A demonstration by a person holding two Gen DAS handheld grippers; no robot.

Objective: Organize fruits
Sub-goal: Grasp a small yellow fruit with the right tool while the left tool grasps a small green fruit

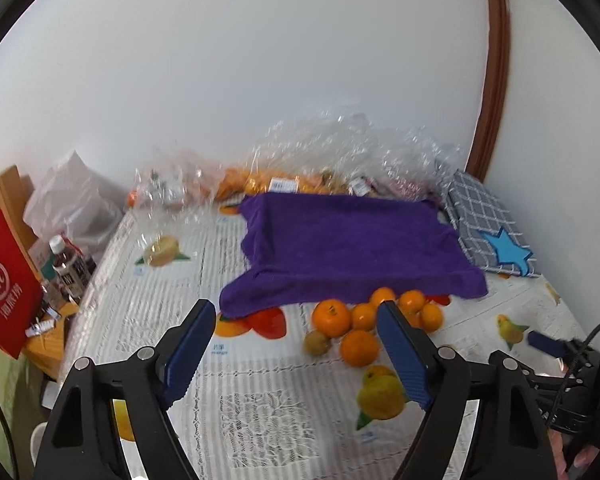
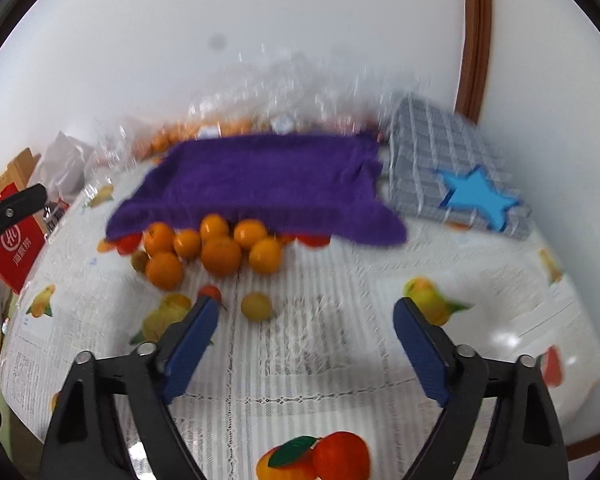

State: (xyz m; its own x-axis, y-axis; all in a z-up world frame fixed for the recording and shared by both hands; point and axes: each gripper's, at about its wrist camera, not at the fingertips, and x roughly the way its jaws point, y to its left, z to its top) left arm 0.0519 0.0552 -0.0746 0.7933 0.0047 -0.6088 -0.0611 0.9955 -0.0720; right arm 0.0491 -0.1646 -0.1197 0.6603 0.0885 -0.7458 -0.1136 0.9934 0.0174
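Both grippers are up over the table (image 1: 260,400) with nothing in them: the left gripper (image 1: 296,320) has its jaws spread wide and empty, and the right gripper (image 2: 306,316) is just as wide apart, also empty. The landmark here is the purple towel (image 1: 348,248), spread flat in the middle of the fruit-print tablecloth. The oranges (image 1: 358,322) sit bunched together right at the towel's near edge, touching one another, a couple tucked just under the hem. A small greenish-brown fruit (image 1: 317,342) rests against the left side of that bunch. From the right wrist view, one yellow fruit (image 2: 256,307) lies alone, nearer than the oranges and apart from them, close to the right gripper's left finger. Behind the towel, crinkled clear bags (image 1: 340,148) hold more fruit against the wall. To the towel's right lies a checked cloth (image 1: 476,216) with a blue star (image 1: 508,254) on it.
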